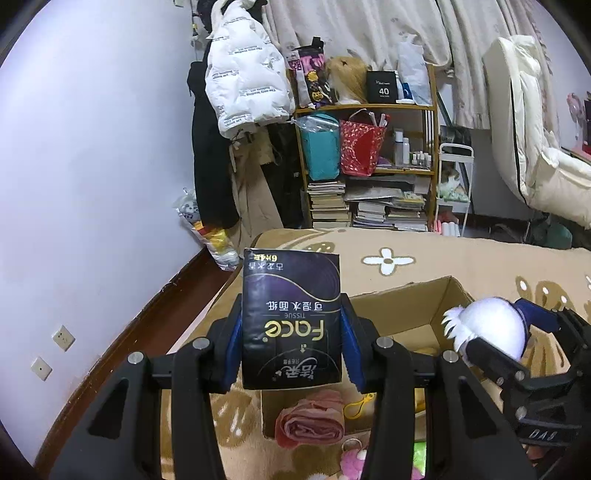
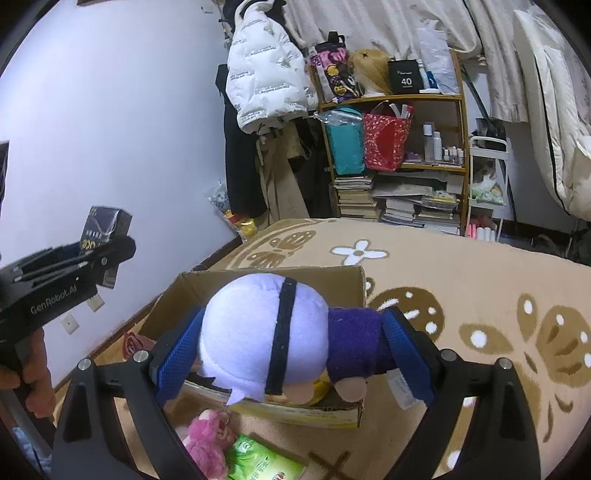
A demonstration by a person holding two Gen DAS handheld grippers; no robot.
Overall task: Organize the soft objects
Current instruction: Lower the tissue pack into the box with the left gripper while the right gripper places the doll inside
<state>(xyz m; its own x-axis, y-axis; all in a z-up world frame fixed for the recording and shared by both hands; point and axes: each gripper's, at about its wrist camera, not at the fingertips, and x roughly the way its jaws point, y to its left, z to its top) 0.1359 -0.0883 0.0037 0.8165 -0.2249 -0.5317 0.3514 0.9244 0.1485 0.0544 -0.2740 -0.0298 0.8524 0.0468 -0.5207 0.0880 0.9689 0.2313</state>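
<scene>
Left gripper (image 1: 291, 332) clamped on a dark Face tissue pack (image 1: 291, 317), held upright above the cardboard box (image 1: 413, 306). Right gripper (image 2: 295, 350) pinching a white-haired plush doll (image 2: 266, 332) over the same box. Rolled pink towel (image 1: 310, 421) inside, at 6 o'clock. Pink plush (image 2: 207, 439) and green pack (image 2: 258, 461) on the rug (image 2: 461, 280), at 7 o'clock of the box.

Pale lavender wall (image 1: 92, 166), tan flower-patterned rug (image 2: 461, 280) — cluttered wooden shelf (image 1: 369, 107) beneath pale curtains (image 1: 351, 26).
</scene>
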